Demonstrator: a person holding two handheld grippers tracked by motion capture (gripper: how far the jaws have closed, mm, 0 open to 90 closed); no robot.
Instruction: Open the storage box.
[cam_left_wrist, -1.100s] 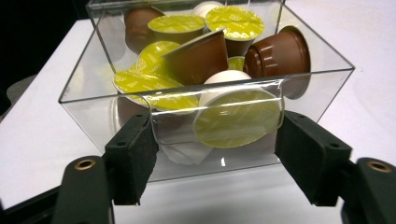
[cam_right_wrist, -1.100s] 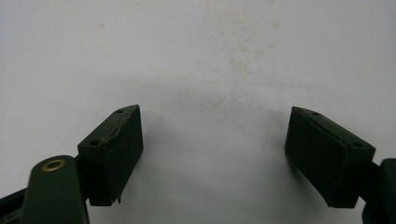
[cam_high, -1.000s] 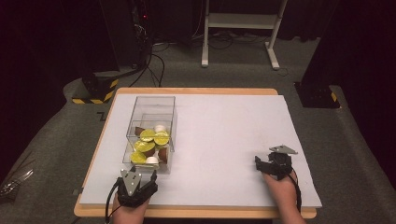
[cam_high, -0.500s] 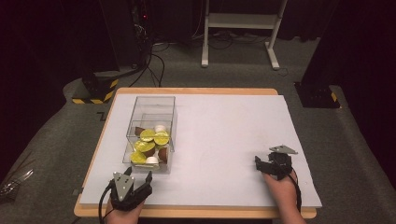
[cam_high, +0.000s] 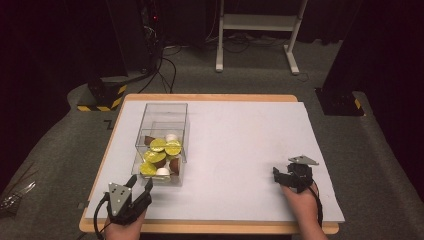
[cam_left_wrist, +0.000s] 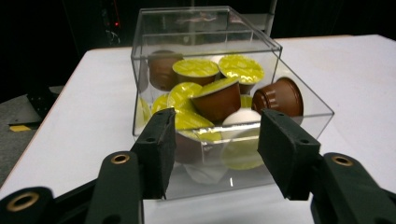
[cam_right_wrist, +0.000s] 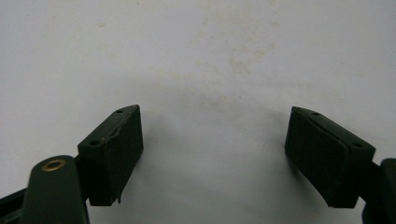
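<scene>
A clear plastic box (cam_high: 162, 115) stands on the left part of the white table mat (cam_high: 240, 145). It holds several coffee capsules (cam_high: 160, 156), some with yellow-green lids, some brown, one white. My left gripper (cam_high: 140, 184) sits just in front of the box's near wall, open, with nothing between its jaws. In the left gripper view the box (cam_left_wrist: 210, 46) and its capsules (cam_left_wrist: 219, 93) lie straight ahead, between the left gripper's (cam_left_wrist: 215, 140) black pads. My right gripper (cam_high: 275, 172) rests at the right front of the mat, open. The right gripper (cam_right_wrist: 212, 149) faces bare mat.
The wooden table edge (cam_high: 210, 227) runs along the front. Behind the table, on grey carpet, are a white metal stand (cam_high: 257, 30), cables (cam_high: 165, 65) and a yellow-black striped base (cam_high: 102, 97). A dark footing (cam_high: 340, 102) is at the back right.
My left gripper has pulled slightly back toward the front edge and to the left, then edged forward toward the box. The right gripper has stayed put.
</scene>
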